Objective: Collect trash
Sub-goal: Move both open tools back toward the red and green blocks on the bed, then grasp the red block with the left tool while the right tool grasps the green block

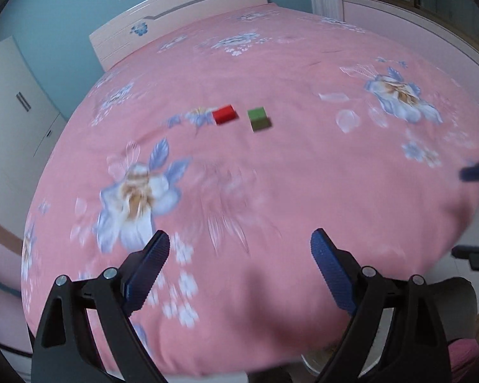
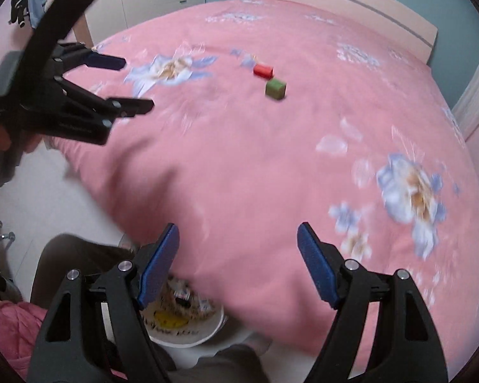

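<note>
The white bin (image 2: 188, 328) lies half hidden under the blurred bedspread (image 2: 255, 166).

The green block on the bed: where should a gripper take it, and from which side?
Grip the green block across two opposite flat side faces, coming down from above. It sits squarely on the pink bedspread, apart from the red block, so both sides look free.

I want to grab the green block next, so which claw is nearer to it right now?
Left, though only slightly. The left claw hangs open above the bed's near-left edge, reaching toward the green block. The right claw is open above the near edge, farther back. Neither touches it.
</note>
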Demonstrator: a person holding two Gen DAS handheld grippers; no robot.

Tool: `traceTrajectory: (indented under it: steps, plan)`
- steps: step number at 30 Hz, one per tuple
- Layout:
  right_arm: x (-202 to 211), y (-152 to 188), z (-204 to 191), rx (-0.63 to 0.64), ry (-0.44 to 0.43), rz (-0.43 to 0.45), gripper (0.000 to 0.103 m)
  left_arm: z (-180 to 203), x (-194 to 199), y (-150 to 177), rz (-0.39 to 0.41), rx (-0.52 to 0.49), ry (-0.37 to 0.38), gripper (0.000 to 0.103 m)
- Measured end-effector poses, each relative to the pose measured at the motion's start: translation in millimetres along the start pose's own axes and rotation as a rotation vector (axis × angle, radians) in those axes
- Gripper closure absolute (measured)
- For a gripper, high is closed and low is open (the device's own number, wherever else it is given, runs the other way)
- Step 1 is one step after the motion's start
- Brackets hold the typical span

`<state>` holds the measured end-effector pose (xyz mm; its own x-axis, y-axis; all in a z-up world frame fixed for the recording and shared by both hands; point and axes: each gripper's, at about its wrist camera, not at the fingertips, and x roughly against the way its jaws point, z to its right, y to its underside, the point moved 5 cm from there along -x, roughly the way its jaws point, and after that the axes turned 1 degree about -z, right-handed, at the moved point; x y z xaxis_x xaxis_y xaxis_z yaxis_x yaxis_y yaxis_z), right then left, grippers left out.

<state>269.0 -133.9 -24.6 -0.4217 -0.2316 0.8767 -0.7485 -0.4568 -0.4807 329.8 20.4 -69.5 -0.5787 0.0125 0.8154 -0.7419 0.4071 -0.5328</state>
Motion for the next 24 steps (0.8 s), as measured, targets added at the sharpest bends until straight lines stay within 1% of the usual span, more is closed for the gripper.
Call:
traceTrajectory:
  steps: [4, 9, 15, 21, 24]
  plan:
    - [-15, -33, 19, 0.013, -0.046, 0.029, 0.027, -14, -33, -27, 0.008, -0.036, 0.018, 0.011]
    - [-48, -67, 39, 0.059, -0.035, 0.035, 0.027, -29, -76, -52, 0.007, -0.059, 0.055, 0.011]
    - [-105, -104, 65, 0.065, -0.063, 0.011, 0.027, -44, -132, -80, 0.000, -0.065, 0.105, 0.011]
    - [-156, -137, 83, 0.077, -0.094, -0.007, 0.027, -47, -179, -106, 0.014, -0.120, 0.111, 0.011]
    - [-180, -150, 88, 0.099, -0.082, -0.009, 0.027, -50, -198, -117, 0.025, -0.130, 0.119, 0.012]
